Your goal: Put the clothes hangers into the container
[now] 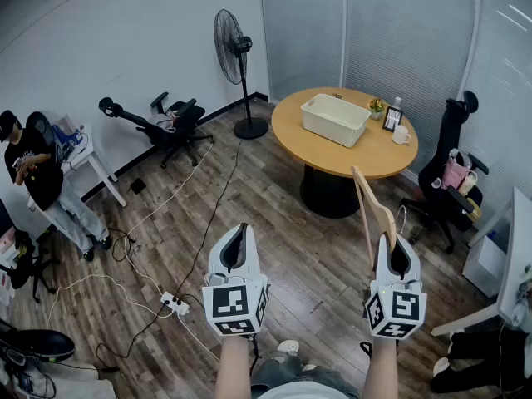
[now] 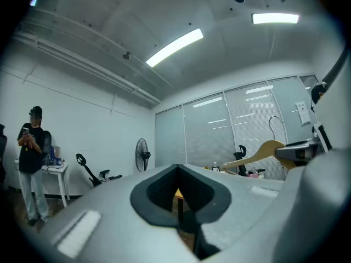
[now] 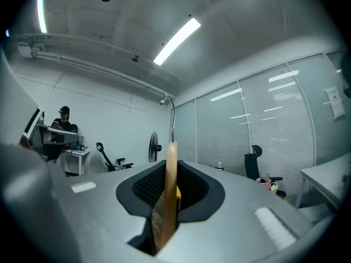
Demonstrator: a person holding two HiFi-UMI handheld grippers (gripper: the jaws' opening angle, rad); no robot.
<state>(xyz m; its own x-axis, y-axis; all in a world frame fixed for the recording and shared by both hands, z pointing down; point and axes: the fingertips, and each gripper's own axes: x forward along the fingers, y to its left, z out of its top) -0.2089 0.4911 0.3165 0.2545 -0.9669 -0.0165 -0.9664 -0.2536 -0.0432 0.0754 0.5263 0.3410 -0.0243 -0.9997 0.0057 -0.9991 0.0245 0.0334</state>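
My right gripper [image 1: 397, 258] is shut on a wooden clothes hanger [image 1: 371, 210] that stands up out of its jaws; in the right gripper view the hanger [image 3: 170, 190] rises edge-on with its metal hook on top. A white rectangular container [image 1: 335, 119] sits on the round wooden table [image 1: 332, 152], far ahead of both grippers. My left gripper [image 1: 237, 243] is shut with nothing between its jaws. The left gripper view shows the same hanger [image 2: 258, 154] off to the right.
A standing fan [image 1: 233, 52], a tipped office chair [image 1: 170, 123] and a person [image 1: 37, 177] at a small white table are on the left. Cables and a power strip [image 1: 174, 304] lie on the wood floor. A mug, a frame and a small plant stand by the container.
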